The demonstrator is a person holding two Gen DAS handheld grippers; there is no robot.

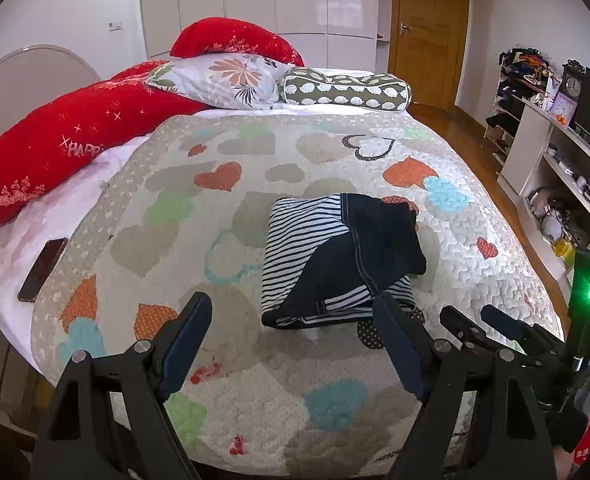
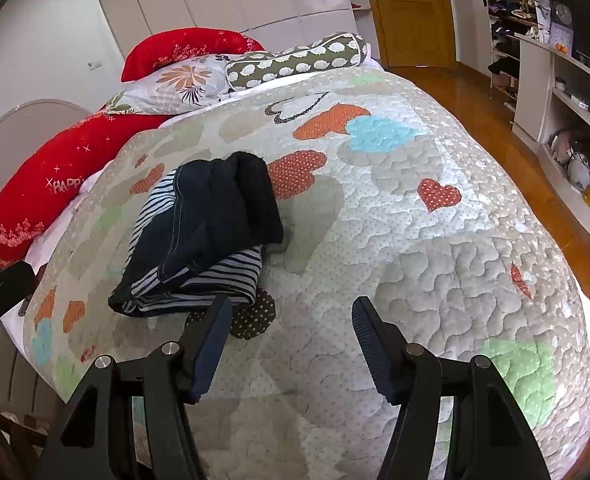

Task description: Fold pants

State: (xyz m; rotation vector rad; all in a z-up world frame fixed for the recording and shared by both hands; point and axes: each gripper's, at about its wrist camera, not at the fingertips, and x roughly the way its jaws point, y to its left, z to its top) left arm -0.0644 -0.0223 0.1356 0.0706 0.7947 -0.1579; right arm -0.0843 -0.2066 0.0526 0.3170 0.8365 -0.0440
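Folded pants (image 1: 341, 264) lie mid-quilt (image 1: 255, 400) on the bed; my left tongs (image 1: 291, 312) and right tongs (image 2: 291, 316) both gape wide, empty, just short of the bundle; I judge a careless nudge could spill the loose dark top layer.

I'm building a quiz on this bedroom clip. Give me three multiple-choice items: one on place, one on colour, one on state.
1. Where does the phone lie?
A. on the pants
B. on the white sheet near the quilt's edge
C. on the shelf

2. What colour is the "HAPPY" pillow?
A. red
B. blue
C. green

3. How are the pants?
A. spread flat
B. held in a claw
C. folded, lying free on the quilt

Key: B, it rests beside the quilt; A, plainly red; C, left claw and right claw are open, empty.
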